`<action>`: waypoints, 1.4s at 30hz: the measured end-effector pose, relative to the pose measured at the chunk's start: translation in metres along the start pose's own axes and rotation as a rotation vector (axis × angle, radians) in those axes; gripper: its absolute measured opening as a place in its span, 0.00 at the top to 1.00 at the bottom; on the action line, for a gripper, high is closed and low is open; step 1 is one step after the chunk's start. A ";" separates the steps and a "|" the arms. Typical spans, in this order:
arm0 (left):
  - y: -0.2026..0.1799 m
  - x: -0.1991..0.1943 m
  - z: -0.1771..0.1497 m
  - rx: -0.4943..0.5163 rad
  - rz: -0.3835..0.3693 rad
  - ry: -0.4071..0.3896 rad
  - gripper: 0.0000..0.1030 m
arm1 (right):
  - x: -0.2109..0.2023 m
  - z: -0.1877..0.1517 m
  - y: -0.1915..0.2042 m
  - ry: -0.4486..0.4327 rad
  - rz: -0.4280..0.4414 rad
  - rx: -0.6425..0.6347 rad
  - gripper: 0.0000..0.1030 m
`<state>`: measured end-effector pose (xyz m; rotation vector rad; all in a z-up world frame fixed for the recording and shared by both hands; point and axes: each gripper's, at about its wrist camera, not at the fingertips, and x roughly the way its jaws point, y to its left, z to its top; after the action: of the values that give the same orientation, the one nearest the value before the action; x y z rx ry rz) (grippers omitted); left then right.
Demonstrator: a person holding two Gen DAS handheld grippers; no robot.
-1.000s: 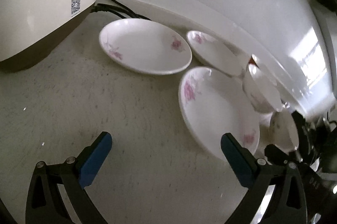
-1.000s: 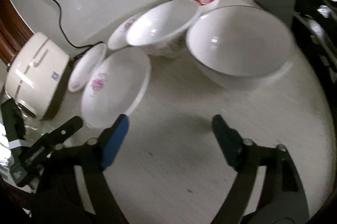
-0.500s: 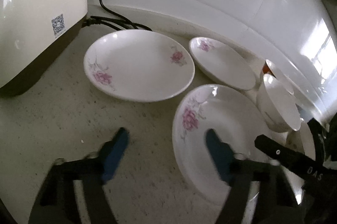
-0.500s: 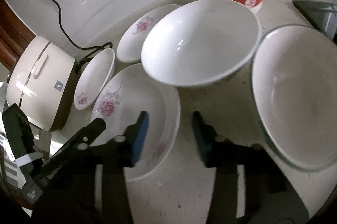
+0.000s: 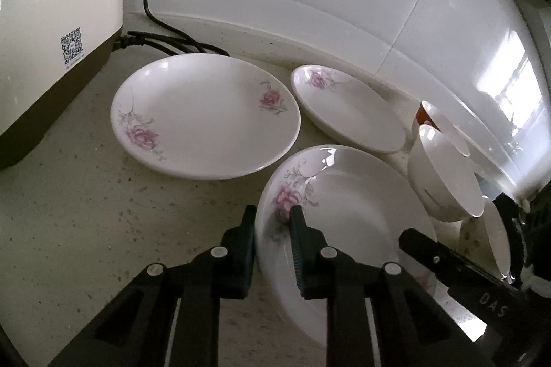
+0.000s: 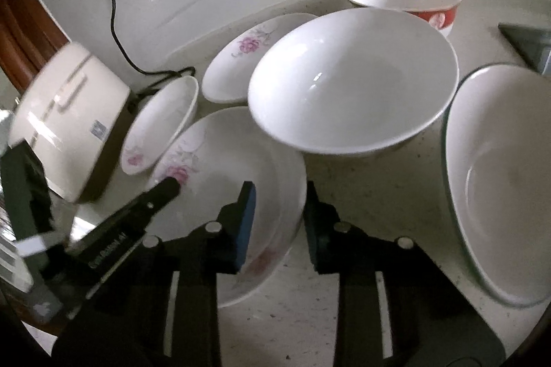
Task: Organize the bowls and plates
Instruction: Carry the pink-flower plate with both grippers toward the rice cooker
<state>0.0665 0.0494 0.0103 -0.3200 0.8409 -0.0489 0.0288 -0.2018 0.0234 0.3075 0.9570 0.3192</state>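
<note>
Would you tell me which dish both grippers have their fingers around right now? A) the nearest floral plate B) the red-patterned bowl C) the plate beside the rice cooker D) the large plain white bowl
A: the left gripper and right gripper each straddle opposite rims of the nearest floral plate.

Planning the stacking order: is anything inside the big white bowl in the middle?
The big white bowl looks empty: only bare white inside, with a glint of light. What lies under it is covered.

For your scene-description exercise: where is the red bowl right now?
In the right wrist view, the red bowl sits at the top right, by the wall, just behind the big white bowl.
</note>
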 end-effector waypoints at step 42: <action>0.088 -0.075 -0.032 -0.175 0.151 -0.157 0.83 | 0.000 -0.045 0.083 0.069 0.249 -0.189 0.81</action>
<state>-0.0147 0.1375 0.0187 -0.4180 0.7127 0.1895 -0.0189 -0.1206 0.0317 0.2435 0.9500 0.6479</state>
